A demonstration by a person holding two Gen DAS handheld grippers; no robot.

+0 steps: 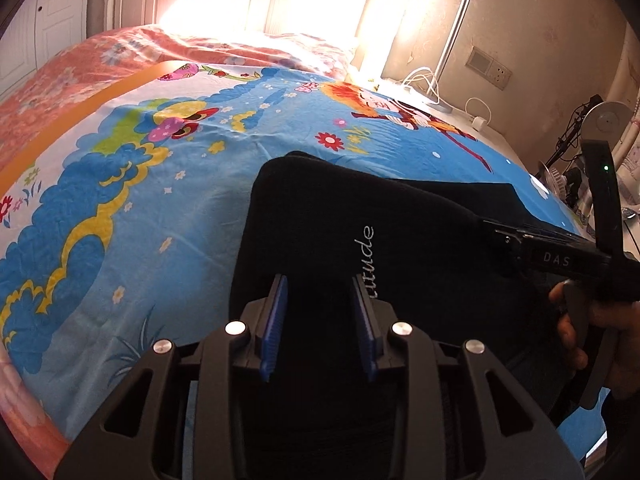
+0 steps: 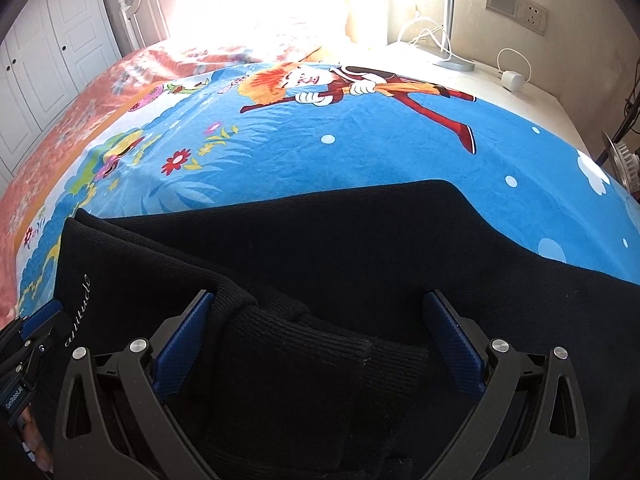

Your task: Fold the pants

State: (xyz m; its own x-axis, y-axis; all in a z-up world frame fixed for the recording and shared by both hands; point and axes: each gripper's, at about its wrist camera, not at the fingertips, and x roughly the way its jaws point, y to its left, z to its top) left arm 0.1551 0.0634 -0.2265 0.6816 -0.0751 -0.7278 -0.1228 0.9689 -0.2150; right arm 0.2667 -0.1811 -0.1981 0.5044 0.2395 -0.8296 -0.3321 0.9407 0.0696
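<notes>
Black pants [image 2: 320, 248] lie folded on the near side of a cartoon bedsheet [image 2: 360, 152]. The left gripper [image 1: 320, 316] and right gripper [image 2: 320, 344] hover open above them, likely positioned for the next fold.

A home bedroom: a bed [image 2: 360, 152] under a cartoon-print sheet [image 1: 160, 208], a white headboard [image 2: 136, 12], white wardrobe doors [image 2: 52, 64], and a wall socket [image 2: 532, 14] above a bedside top with charger cables [image 2: 436, 40].
</notes>
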